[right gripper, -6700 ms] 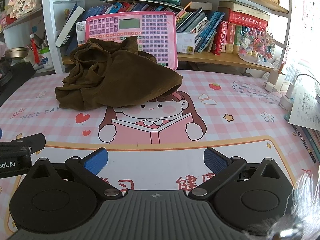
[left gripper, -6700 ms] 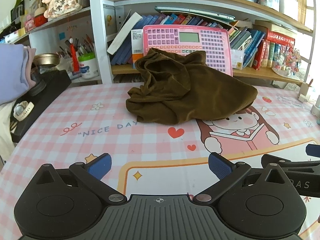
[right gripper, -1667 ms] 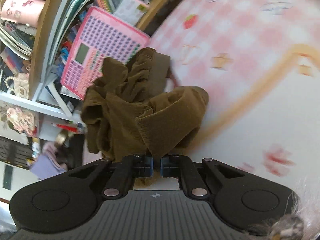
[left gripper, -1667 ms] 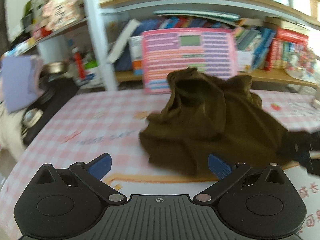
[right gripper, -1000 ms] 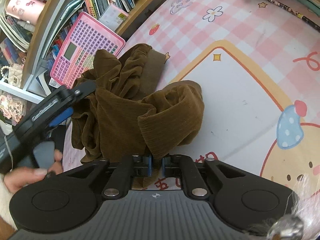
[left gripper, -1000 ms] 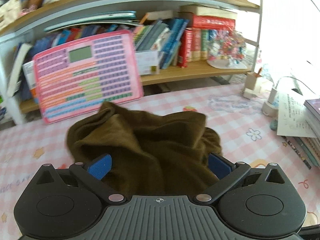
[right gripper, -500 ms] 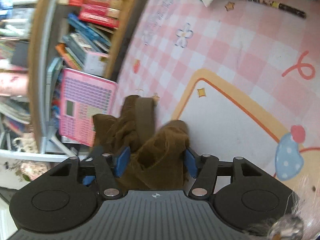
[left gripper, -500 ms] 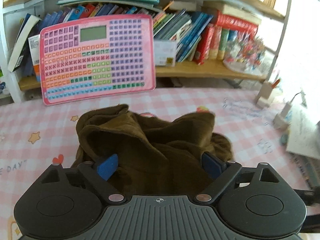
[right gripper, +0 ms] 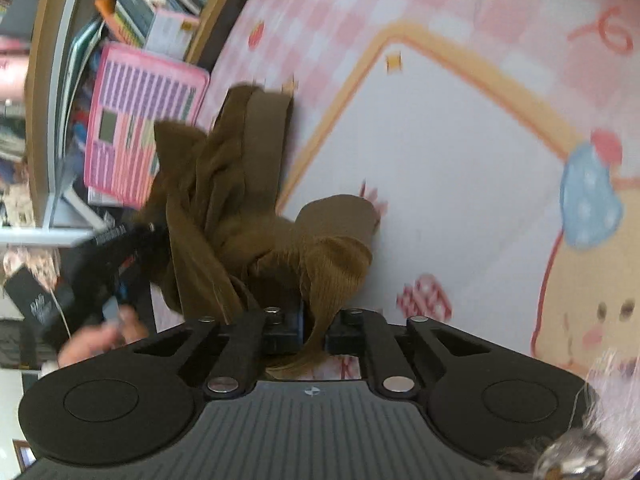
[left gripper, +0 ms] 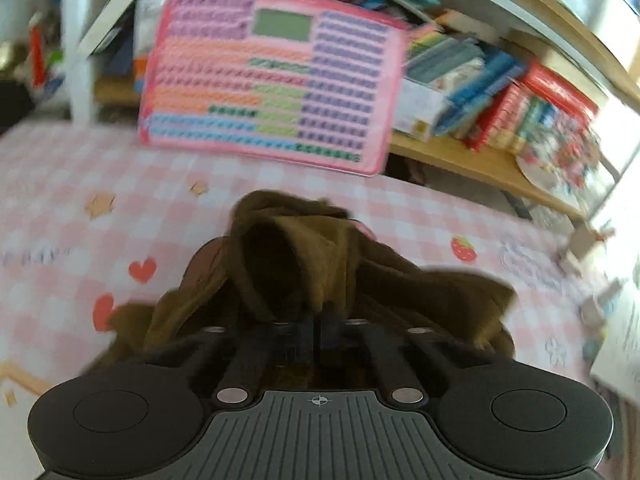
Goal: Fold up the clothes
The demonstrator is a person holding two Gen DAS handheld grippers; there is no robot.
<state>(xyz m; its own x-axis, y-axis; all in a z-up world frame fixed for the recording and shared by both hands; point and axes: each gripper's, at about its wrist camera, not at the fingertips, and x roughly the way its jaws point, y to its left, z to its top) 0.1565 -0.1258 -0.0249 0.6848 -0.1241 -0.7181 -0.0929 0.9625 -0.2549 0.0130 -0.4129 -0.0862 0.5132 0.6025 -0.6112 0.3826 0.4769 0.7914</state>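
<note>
**Both tools bite into the brown garment**

The left tool (left gripper: 318,330) has just snapped together, its jaws pinching a raised fold of the brown garment (left gripper: 328,272). The right tool (right gripper: 314,330) has just closed too, clamped on a ribbed edge of the same cloth, which hangs between its jaws. The garment sits bunched in a heap on the pink checked worktop (left gripper: 80,184), in front of the pink keyboard toy (left gripper: 272,76) that leans on the bookshelf (left gripper: 472,160). In the right wrist view a hand (right gripper: 100,338) grips the other tool's handle beside the heap.
</note>
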